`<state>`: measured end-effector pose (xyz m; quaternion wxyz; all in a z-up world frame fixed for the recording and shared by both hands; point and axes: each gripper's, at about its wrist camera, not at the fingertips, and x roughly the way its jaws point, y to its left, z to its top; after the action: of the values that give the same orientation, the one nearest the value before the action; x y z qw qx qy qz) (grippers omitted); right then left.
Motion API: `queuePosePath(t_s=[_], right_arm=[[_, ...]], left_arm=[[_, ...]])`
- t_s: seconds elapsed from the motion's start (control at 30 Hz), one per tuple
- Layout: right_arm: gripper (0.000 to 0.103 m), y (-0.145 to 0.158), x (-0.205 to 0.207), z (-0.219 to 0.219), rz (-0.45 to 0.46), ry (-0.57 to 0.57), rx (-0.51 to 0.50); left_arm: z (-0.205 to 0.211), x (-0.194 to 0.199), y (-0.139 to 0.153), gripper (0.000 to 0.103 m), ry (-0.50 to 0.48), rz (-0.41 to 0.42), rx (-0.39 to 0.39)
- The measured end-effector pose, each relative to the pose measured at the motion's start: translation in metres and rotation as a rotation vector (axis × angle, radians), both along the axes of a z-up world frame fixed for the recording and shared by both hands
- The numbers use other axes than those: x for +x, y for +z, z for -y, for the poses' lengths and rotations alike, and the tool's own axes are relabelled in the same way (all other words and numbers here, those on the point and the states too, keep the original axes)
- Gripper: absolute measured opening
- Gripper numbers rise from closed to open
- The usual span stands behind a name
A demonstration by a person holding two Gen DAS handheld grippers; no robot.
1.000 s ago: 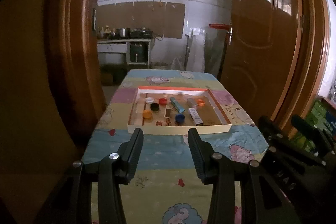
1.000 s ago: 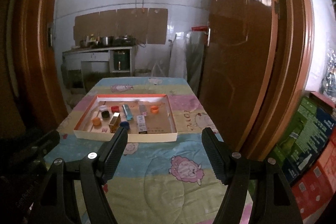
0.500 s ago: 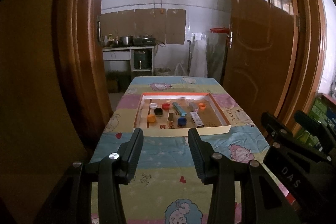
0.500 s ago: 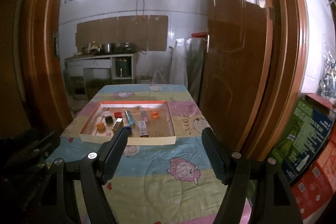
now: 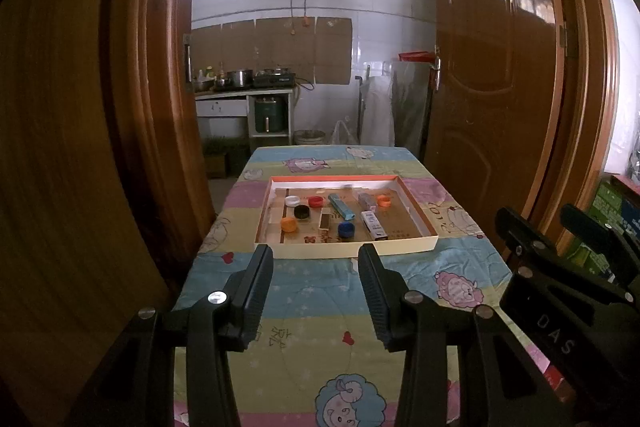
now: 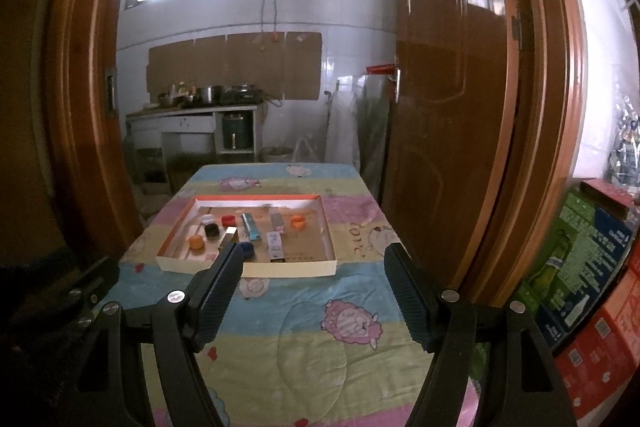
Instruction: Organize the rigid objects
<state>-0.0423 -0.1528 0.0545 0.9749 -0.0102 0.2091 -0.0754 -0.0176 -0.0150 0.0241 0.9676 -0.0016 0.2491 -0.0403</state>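
1. Beyond both grippers stands a table (image 5: pixel 320 291) under a pastel cartoon cloth, set lengthwise in a doorway between brown wooden doors (image 5: pixel 492 75).
2. On the table's middle lies a shallow tray (image 5: pixel 348 249) with an orange rim, its near wall facing the table's near edge; it holds all the small things.
3. At the table's near edge the left gripper (image 5: pixel 315 257) hovers above the cloth, jaws spread and nothing between them.
4. Near the table's right edge the right gripper (image 6: pixel 314 255) hangs above the cloth, jaws spread wider and bare.
5. A teal box (image 5: pixel 341 207) lies at the tray's centre, slanted; just right of it lie a grey box (image 5: pixel 366 201) toward the far wall and a white box (image 5: pixel 374 225) toward the near wall.
6. A dark flat piece (image 5: pixel 325 221) lies left of the teal box.
7. Caps by the tray's left side: white cap (image 5: pixel 291 201) and red cap (image 5: pixel 315 202) toward the far wall, black cap (image 5: pixel 302 213) behind them, orange cap (image 5: pixel 288 224) nearest.
8. A blue cap (image 5: pixel 346 230) sits near the near wall at centre; a second orange cap (image 5: pixel 383 202) sits right of the grey box.
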Motion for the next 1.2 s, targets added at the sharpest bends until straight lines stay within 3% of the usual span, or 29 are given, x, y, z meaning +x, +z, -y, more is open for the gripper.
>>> queuePosePath(t_s=[1.2], right_arm=[[0.075, 0.0024, -0.0031, -0.0048, -0.001, 0.024, -0.007]], left_arm=[[-0.0031, -0.0024, 0.0024, 0.044, 0.015, 0.002, -0.002]])
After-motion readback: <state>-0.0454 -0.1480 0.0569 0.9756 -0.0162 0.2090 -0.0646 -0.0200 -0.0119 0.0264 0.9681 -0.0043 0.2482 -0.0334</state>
